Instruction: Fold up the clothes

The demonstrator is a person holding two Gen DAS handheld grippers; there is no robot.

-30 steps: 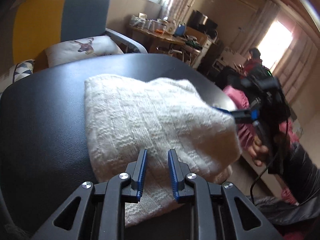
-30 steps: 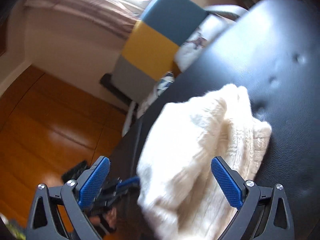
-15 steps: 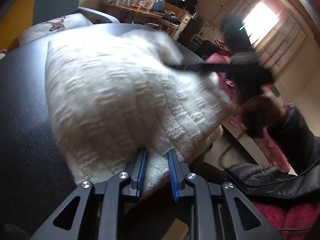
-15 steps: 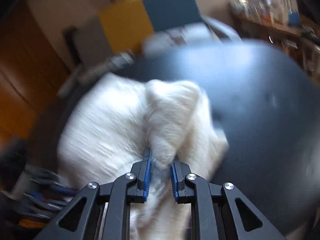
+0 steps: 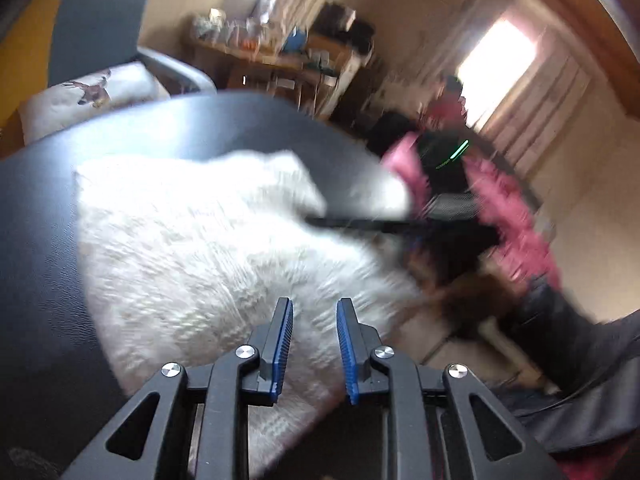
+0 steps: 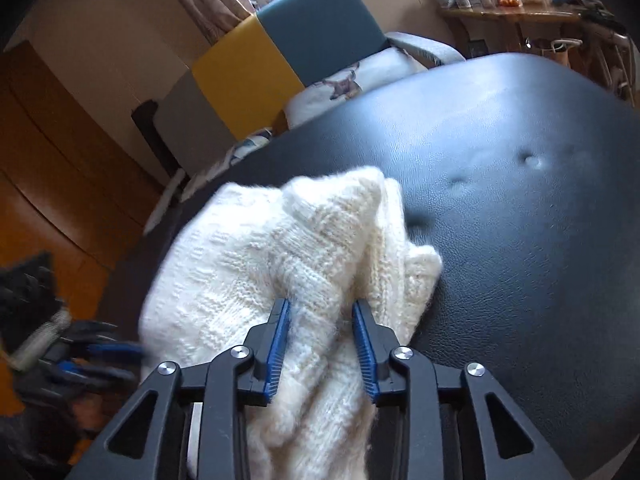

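A white knit sweater (image 5: 192, 240) lies in a folded heap on the black leather surface (image 5: 40, 240). My left gripper (image 5: 314, 320) is at the sweater's near edge, its blue pads close together with knit pinched between them. In the right wrist view the sweater (image 6: 256, 256) is bunched up. My right gripper (image 6: 321, 320) is shut on a thick fold of it near the right-hand edge. The left gripper (image 6: 120, 360) shows blurred at the lower left, beside the sweater. The left wrist view is blurred by motion.
A yellow and blue armchair (image 6: 288, 40) with a deer-print cushion (image 6: 352, 76) stands behind the leather surface (image 6: 520, 220). A wooden side table (image 6: 508, 12) holds several jars. Pink clothing (image 5: 508, 208) and a black jacket (image 5: 580, 420) lie to the right. A person (image 5: 452, 96) is far back.
My right gripper went from wide open to shut on a fold of the sweater, and its jaws now stand a little wider. The left gripper kept its hold while swinging.
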